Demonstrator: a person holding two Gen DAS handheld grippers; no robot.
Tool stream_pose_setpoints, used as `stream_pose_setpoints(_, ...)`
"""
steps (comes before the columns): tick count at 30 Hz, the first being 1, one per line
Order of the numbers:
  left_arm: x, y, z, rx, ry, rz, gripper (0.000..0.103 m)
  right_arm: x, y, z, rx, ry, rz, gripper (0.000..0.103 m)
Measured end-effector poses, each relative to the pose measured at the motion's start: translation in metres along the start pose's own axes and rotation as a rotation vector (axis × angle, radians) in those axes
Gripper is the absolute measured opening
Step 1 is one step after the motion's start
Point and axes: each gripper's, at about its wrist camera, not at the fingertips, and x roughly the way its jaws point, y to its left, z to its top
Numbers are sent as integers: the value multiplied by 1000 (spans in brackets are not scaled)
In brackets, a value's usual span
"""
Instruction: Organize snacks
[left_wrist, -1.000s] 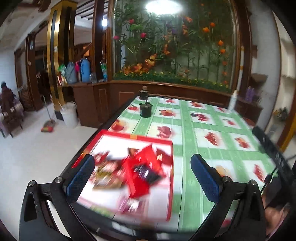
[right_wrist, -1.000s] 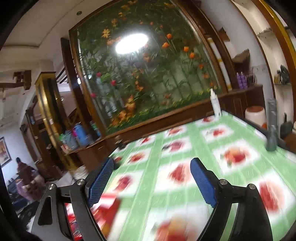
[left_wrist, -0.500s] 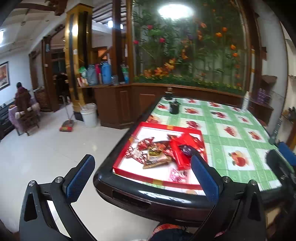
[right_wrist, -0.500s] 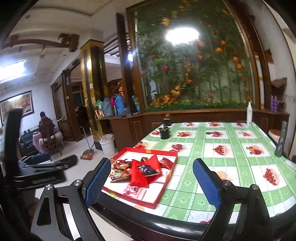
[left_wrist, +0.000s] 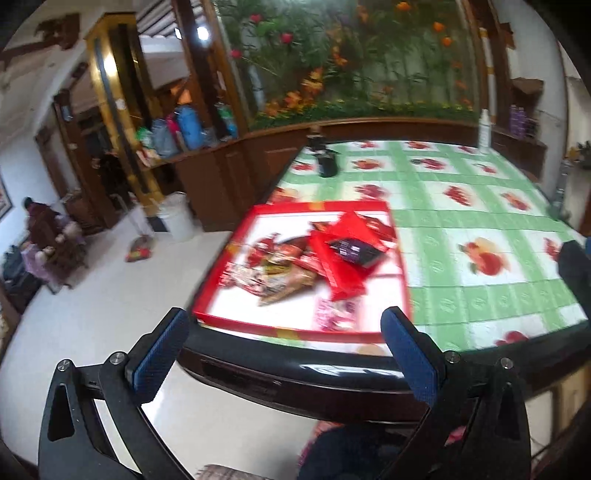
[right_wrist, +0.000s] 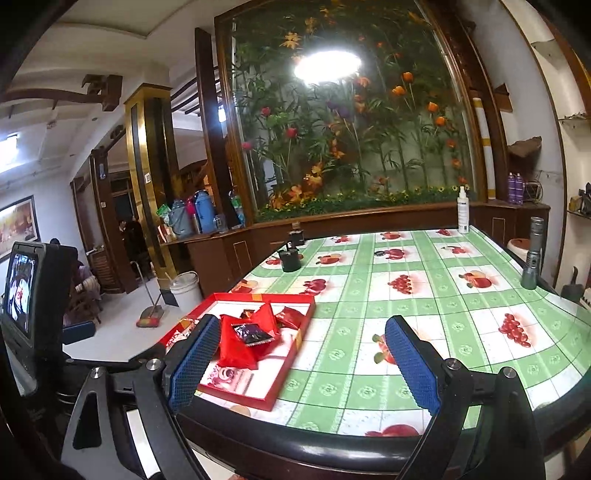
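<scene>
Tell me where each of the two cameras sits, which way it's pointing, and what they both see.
Left wrist: on the left tongs, looking down over the table's near edge at the red tray of snack packets; both fingers show, open.
Right wrist: on the right tongs, looking more level across the green tablecloth; both fingers show, open, and the left tongs' device at far left.
Shared: the tray, the dark packet on the red pouch, the flower wall.

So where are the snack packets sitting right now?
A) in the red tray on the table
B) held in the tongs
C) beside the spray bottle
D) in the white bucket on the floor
A: the snack packets lie piled inside the red tray near the table's edge.
</scene>
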Motion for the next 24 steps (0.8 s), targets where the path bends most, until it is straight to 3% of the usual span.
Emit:
stream_pose_setpoints(7,7,5,-2,-12,16,-137,103,3,0,-1,3,17,8,92)
stream_pose_setpoints(15,9,5,-8,50,-8,-171,103,3,19,1,-30,7,-2,92)
stream_pose_setpoints(24,11,27,-12,-7,-43,-187,103,10,37,0,-55,16,12,92)
